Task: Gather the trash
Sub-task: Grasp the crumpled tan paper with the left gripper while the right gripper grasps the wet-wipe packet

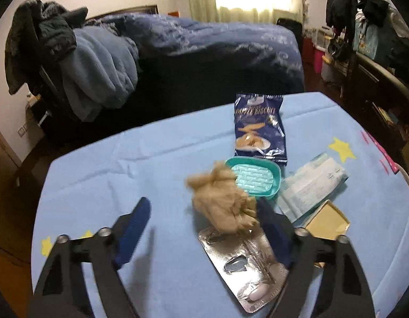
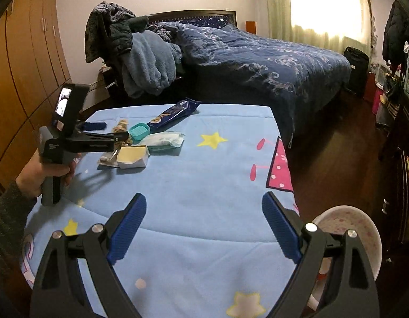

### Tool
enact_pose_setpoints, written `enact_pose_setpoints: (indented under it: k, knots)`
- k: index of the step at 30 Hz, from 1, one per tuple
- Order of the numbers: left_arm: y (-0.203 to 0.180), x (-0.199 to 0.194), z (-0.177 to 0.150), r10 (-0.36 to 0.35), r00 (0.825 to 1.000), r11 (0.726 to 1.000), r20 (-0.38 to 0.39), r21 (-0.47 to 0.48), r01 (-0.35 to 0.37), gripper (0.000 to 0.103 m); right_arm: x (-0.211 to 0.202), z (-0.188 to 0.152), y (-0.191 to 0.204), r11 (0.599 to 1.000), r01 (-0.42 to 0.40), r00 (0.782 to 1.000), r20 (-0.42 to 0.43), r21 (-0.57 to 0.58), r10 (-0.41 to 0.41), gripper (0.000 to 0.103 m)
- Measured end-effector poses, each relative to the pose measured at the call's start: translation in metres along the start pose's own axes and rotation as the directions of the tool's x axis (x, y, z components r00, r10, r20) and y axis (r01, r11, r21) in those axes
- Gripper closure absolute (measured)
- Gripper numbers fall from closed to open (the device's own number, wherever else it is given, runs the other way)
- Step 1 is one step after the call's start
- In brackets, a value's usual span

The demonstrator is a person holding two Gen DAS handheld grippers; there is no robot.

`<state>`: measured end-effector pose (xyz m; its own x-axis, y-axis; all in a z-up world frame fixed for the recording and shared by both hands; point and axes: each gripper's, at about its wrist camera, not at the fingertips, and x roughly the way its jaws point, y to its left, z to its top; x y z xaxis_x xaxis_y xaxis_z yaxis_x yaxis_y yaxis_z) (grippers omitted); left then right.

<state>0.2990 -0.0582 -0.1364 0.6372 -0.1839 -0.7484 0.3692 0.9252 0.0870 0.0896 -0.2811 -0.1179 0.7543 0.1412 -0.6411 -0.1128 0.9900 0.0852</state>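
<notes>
On the blue star-print table cover (image 1: 125,164), left gripper (image 1: 204,212) hangs over the litter cluster, jaws apart and gripping nothing; crumpled brown paper wad (image 1: 220,198) sits between the fingers, touching the right-hand pad, partly over a foil blister pack (image 1: 244,265). Just beyond: teal soap dish (image 1: 254,177), biscuit packet (image 1: 260,124), tissue pack (image 1: 310,188), small open box (image 1: 327,218). Right gripper (image 2: 204,225) wide and empty, well apart from the cluster. White bin (image 2: 358,228) beside the table's edge.

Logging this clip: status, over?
Left tool open around brown paper wad. Right tool open, empty. Pill strip underneath, soap dish beside.
</notes>
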Motion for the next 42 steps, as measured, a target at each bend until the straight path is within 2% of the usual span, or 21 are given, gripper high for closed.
enact_pose_setpoints:
  k: [2,4,6,8,12,14,19,25,28,32,36,42]
  knots:
    - [0.001,0.001,0.0,-0.019,1.0,1.0,-0.009,-0.008,0.019,0.05,0.001,0.001,0.0,1.0,-0.005,1.0,0.004,0.0,0.005,0.013]
    - [0.001,0.004,0.0,-0.03,0.999,0.999,-0.028,-0.011,0.03,0.057,0.002,0.002,0.0,1.0,-0.01,1.0,0.005,0.0,0.01,0.013]
    - [0.003,0.004,0.0,-0.065,0.997,0.998,-0.034,-0.024,0.064,0.069,0.003,0.003,0.002,1.0,-0.02,1.0,0.005,-0.002,0.02,0.013]
    - [0.004,0.004,0.002,-0.078,0.996,0.997,-0.038,-0.029,0.077,0.074,0.003,0.005,0.005,1.0,-0.022,1.0,0.005,-0.006,0.022,0.013]
    - [0.01,0.01,0.007,-0.066,0.997,0.997,-0.039,-0.04,0.065,0.076,0.003,0.006,0.008,0.999,-0.029,1.0,0.006,-0.015,0.029,0.013]
    - [0.019,0.011,0.007,-0.082,0.996,0.994,-0.042,-0.075,0.078,0.079,0.002,0.007,0.009,0.999,-0.032,0.999,0.007,-0.017,0.032,0.013]
    - [0.038,-0.002,0.001,-0.062,0.998,0.992,-0.02,-0.115,0.059,0.081,0.01,0.012,0.015,0.998,-0.038,0.999,0.001,-0.04,0.038,0.013]
    - [0.051,-0.01,-0.013,-0.054,0.998,0.992,-0.031,-0.115,0.05,0.081,0.045,0.038,0.038,0.992,-0.032,0.999,-0.001,-0.12,0.032,0.013]
    - [0.052,-0.01,-0.016,-0.061,0.998,0.992,-0.035,-0.115,0.056,0.081,0.076,0.056,0.052,0.984,0.037,0.999,0.0,-0.174,-0.038,0.013]
    - [0.052,-0.011,-0.02,-0.063,0.997,0.993,-0.041,-0.098,0.059,0.081,0.127,0.081,0.06,0.984,0.051,0.996,-0.064,-0.17,-0.063,0.013]
    - [0.053,-0.011,-0.021,-0.07,0.997,0.993,-0.043,-0.094,0.066,0.081,0.171,0.099,0.054,0.997,-0.03,0.98,-0.198,-0.069,0.015,0.013]
    - [0.053,-0.011,-0.02,-0.076,0.996,0.994,-0.038,-0.086,0.072,0.081,0.203,0.1,0.066,0.996,-0.077,0.955,-0.29,-0.04,0.062,0.013]
